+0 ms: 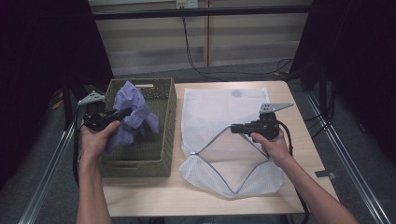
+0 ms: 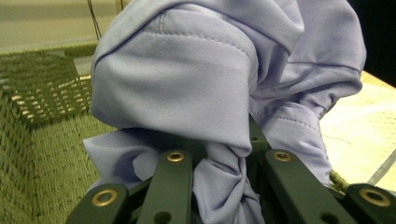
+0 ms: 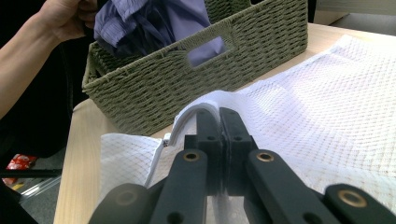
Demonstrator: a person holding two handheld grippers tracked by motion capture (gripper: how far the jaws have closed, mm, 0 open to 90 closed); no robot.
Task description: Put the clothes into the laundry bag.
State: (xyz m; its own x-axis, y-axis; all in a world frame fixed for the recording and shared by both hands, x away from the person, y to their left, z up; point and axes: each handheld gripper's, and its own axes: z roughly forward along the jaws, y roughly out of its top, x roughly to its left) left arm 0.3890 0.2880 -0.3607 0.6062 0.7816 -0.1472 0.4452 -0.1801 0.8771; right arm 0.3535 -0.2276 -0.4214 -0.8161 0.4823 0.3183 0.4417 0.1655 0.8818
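No readable text, brand, number or sign anywhere; the round mark near the far edge of the mesh bag point(image 1: 224, 122) is too blurred to read.

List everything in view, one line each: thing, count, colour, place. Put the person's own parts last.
basket: one, olive green woven, left half of the table.
garment: one, lilac, bunched up, lifted above the basket.
mesh bag: one, white with a grey zip, lying flat on the right half of the table, mouth open toward the person.
table: one, light wood, under the basket and bag.
cable: one, black, on the floor beyond the table.
left tool: one, black, shut on the garment over the basket.
right tool: one, black, shut on the mesh bag's upper edge at its opening.
hands: two, left hand at the basket, right hand over the bag.
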